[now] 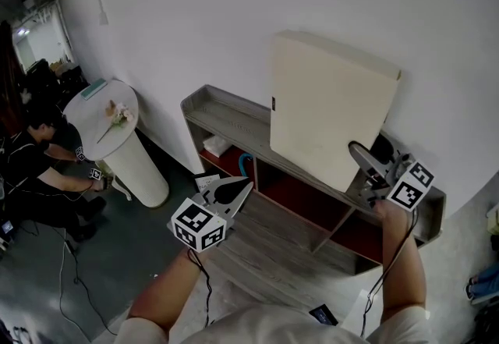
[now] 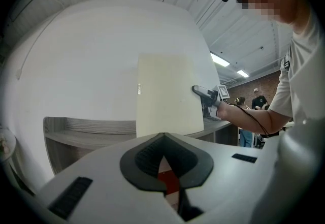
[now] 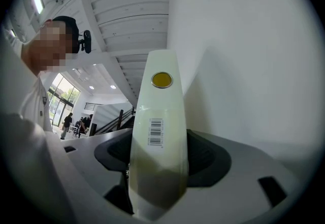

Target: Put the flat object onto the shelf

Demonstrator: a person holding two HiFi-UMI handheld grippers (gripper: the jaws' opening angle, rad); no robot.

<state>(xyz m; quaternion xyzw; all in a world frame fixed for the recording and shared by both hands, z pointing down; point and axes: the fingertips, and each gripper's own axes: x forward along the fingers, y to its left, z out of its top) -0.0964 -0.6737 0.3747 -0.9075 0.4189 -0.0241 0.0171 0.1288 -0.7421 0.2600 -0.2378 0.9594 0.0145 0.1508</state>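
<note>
flat object (image 1: 327,104) stands upright on the shelf (image 1: 222,118).

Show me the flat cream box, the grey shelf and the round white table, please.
flat cream box (image 1: 327,101), head view, middle of its broad face.
grey shelf (image 1: 222,116), head view, bare left end of its top.
round white table (image 1: 144,167), head view, its pedestal.

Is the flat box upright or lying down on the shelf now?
Upright, on edge: the flat box stands tall on the shelf top, the right hand-held gripper shut on its narrow side.
</note>
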